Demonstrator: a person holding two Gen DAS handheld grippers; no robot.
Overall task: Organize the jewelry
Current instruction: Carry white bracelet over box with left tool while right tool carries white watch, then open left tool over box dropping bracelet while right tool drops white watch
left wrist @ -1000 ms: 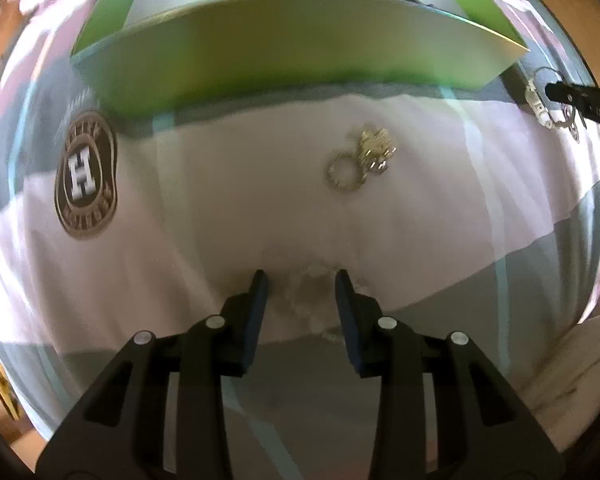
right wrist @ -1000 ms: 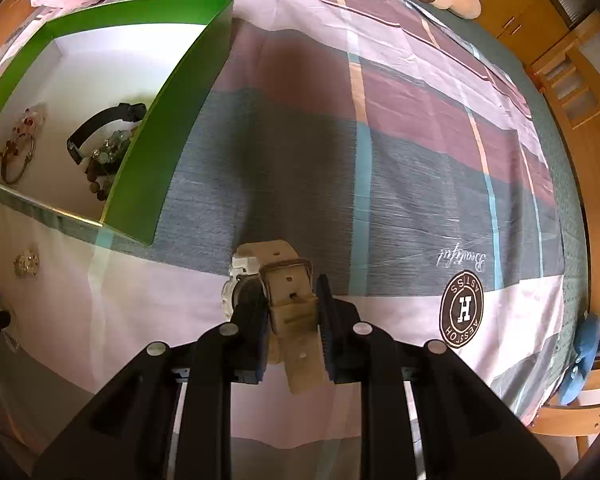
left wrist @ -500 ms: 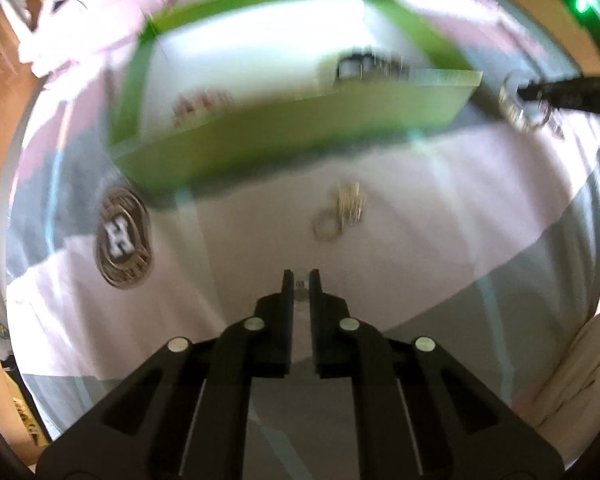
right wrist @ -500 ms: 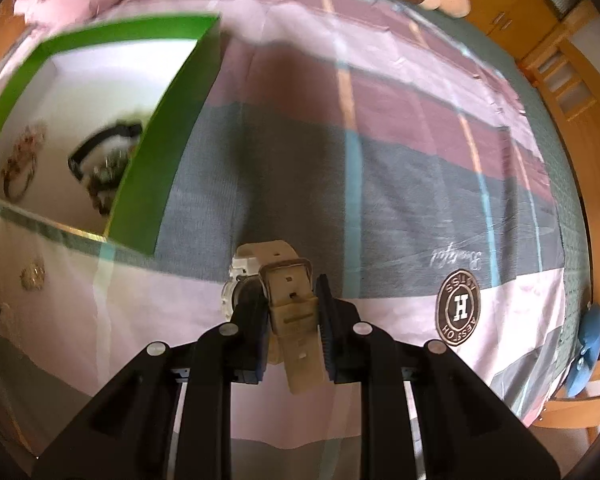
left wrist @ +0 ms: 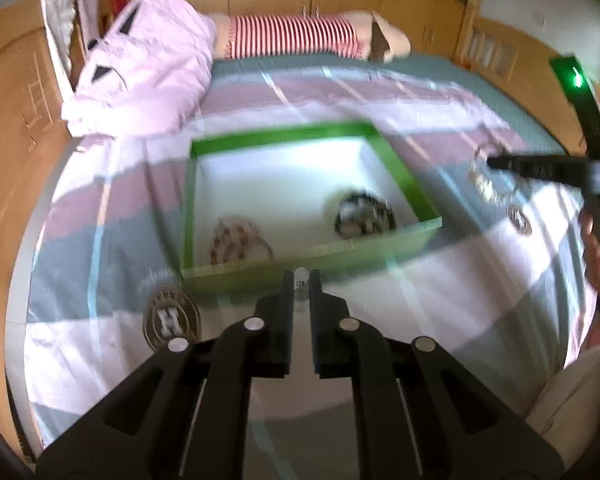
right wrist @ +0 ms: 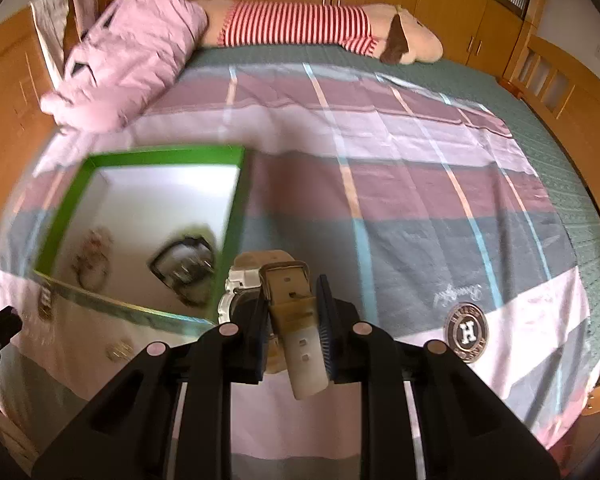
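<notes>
From the left wrist, the left gripper [left wrist: 301, 280] is pinching a tiny, light, slippery pale earring-like piece [left wrist: 300, 273] at its tips, before the green-walled, white-floored box [left wrist: 396, 172].

From the right wrist, the right gripper [right wrist: 291, 312] is clamping the stiff tan-strapped, white-cased watch [right wrist: 284, 292] across its strap, beside that box.

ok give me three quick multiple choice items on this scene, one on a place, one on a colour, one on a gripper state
1. Where is the black watch?
A. in the box
B. on the pillow
C. in the left gripper

2. What colour are the box walls?
A. red
B. green
C. blue

3. What does the right gripper hold?
A. nothing
B. a ring
C. a tan-strapped watch

1 A: it lies on the box's white floor.
2 B: the rim and sides are green.
3 C: the strap sits clamped between its fingers.
</notes>
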